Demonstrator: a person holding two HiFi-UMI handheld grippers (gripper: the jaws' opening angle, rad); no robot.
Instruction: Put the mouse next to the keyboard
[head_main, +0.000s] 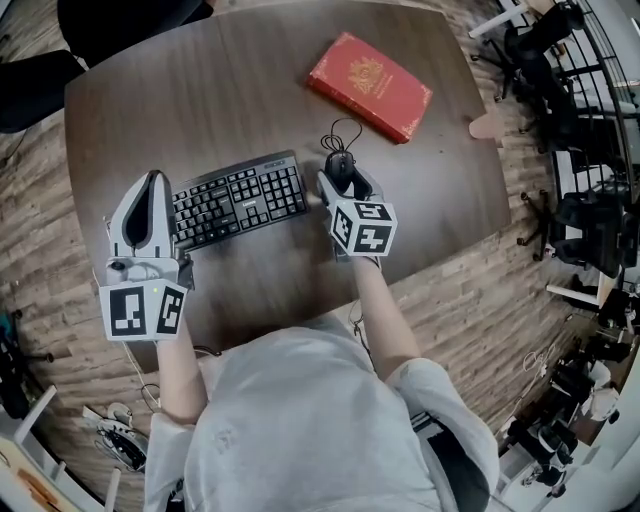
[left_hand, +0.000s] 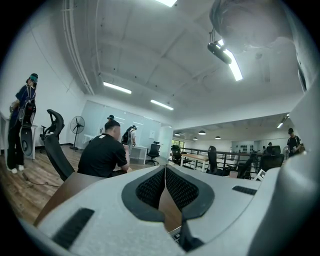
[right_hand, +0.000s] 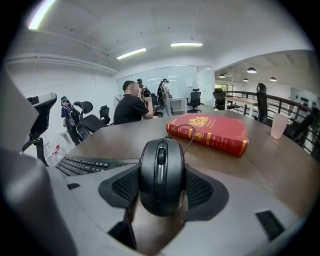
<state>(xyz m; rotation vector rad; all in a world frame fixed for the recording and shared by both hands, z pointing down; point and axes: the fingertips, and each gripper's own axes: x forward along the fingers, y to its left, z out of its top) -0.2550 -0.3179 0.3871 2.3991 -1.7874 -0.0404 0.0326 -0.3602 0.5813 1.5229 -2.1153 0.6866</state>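
A black wired mouse (head_main: 340, 166) lies on the dark wooden table (head_main: 200, 90), just right of the black keyboard (head_main: 240, 198). My right gripper (head_main: 345, 180) is shut on the mouse, its pads (right_hand: 202, 189) pressed against both sides of the mouse (right_hand: 161, 175). The mouse cable (head_main: 340, 133) loops away toward a red book. The keyboard (right_hand: 85, 165) shows at the left in the right gripper view. My left gripper (head_main: 153, 180) hovers at the keyboard's left end, and its jaws (left_hand: 165, 175) are shut together on nothing.
A red hardback book (head_main: 368, 86) lies at the table's far right, behind the mouse. A pale cup (right_hand: 277, 125) stands near the right edge. Black office chairs (head_main: 30, 85) stand at the far left, and a person in black (right_hand: 131, 105) sits at the far end.
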